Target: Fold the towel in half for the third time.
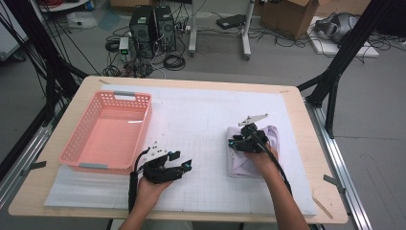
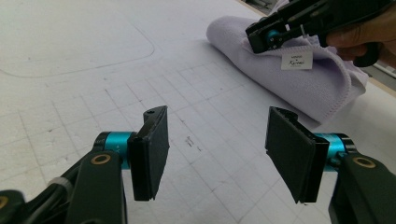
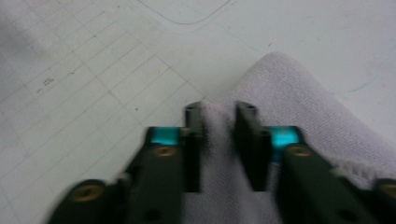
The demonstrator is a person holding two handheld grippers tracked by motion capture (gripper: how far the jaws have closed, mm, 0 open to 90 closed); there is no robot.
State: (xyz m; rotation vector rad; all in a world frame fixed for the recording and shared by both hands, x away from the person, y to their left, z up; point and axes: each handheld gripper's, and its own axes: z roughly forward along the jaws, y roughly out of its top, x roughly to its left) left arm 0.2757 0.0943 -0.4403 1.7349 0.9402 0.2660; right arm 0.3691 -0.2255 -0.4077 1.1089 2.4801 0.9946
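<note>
Towel (image 3: 299,93) fold pinched between right tongs (image 3: 219,116); left tongs (image 2: 215,149) apart, well clear.

Left gripper (image 2: 212,149): black body, two flat black rectangular pads on teal collars, brass-coloured screws on the jaw arms — a white tie at 8 o'clock in its own view. Black cable trails along the forearm. Right gripper (image 3: 219,140): same black build, teal collars, brass screws; grey three-cornered plate at its 12 o'clock in the high view. Forearms bare — no sleeves.
</note>
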